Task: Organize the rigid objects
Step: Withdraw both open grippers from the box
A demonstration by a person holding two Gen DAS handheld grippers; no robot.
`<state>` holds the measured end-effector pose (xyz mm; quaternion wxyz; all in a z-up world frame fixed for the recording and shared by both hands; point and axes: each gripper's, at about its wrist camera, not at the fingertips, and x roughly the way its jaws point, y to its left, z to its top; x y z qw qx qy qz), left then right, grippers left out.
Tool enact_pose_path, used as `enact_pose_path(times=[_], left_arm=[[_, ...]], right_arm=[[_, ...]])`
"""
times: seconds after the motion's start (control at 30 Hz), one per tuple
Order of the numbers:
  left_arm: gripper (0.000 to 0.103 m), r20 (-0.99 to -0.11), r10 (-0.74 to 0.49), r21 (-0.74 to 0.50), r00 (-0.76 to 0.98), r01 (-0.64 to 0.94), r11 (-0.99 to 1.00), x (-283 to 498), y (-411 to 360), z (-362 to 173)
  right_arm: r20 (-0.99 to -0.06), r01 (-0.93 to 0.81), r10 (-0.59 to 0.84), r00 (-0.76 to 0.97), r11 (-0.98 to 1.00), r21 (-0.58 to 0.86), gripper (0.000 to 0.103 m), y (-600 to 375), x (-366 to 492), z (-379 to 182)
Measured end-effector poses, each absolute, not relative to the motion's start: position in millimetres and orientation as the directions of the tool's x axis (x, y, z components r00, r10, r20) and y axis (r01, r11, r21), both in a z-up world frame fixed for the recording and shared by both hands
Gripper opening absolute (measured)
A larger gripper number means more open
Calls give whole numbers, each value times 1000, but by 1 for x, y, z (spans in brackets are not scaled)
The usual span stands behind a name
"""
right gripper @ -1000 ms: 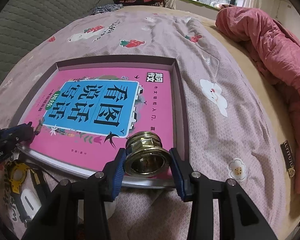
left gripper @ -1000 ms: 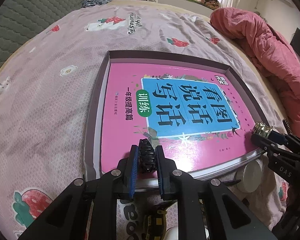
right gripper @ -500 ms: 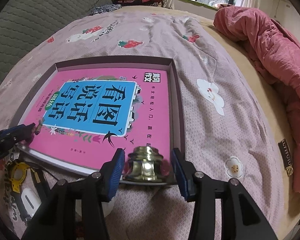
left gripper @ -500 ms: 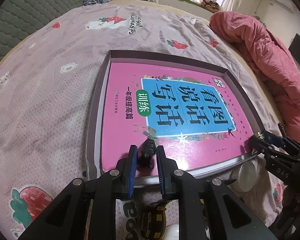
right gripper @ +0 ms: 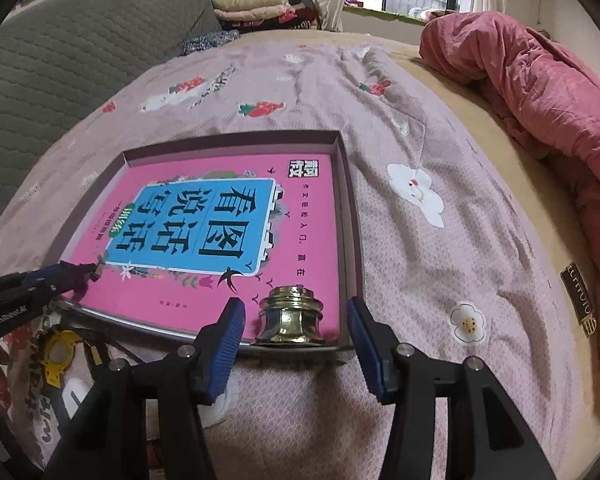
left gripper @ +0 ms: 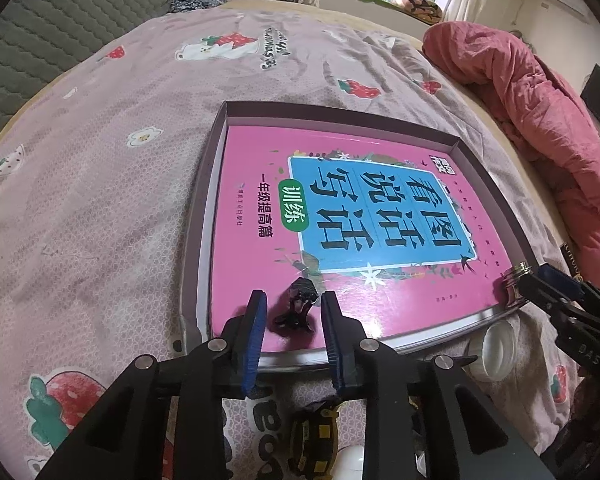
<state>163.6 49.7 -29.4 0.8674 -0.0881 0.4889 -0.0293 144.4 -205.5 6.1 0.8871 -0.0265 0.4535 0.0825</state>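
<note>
On the glossy pink book in the shallow purple cardboard tray, the left tongs are opening around a small black plastic hair claw at the near edge; the right tongs are opening around a shiny ridged brass fitting at the near right corner.

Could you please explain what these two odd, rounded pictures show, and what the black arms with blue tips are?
Those are two handheld grippers a person carries, each with a fisheye camera looking along its fingers. One picture is from the left gripper, the other from the right gripper. On the bed lies a shallow box holding a pink book. A black hair clip sits on the book between the left jaws, and a brass fitting between the right ones. Both grippers are opening, their pads clear of these items, so nothing is held.
</note>
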Motion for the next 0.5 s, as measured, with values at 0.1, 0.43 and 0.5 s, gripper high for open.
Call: enact_pose_path(times=[0.1,0.43,0.5], left_arm=[[44,-840,-135,-179,526,-34,983,162,48,-28],[53,-833,-148,-192,533,-27,981,158,49,-23],[58,-830,-150,-197,537,-30,980,156,51,-22]], right_arm=[[-796,-169,130,592,985,35,55,-208,139,11],[-768,-152,120,629,988,30,56,-211,131,22],[-765,-150,120,633,988,31,56,-211,129,24]])
